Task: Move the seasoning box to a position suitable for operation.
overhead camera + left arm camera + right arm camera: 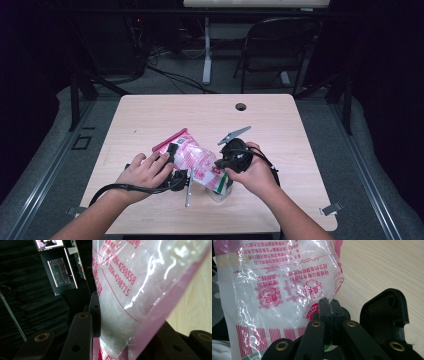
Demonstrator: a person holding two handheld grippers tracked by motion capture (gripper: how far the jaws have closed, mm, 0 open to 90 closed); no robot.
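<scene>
wooden table [150,115]: both grippers pinch plastic bag [197,157].

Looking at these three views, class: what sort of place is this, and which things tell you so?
Probably a recording lab or studio: a lone light wooden table amid dark surroundings, loose cables on the floor behind it, a folding chair, and lit monitors in the background.
</scene>
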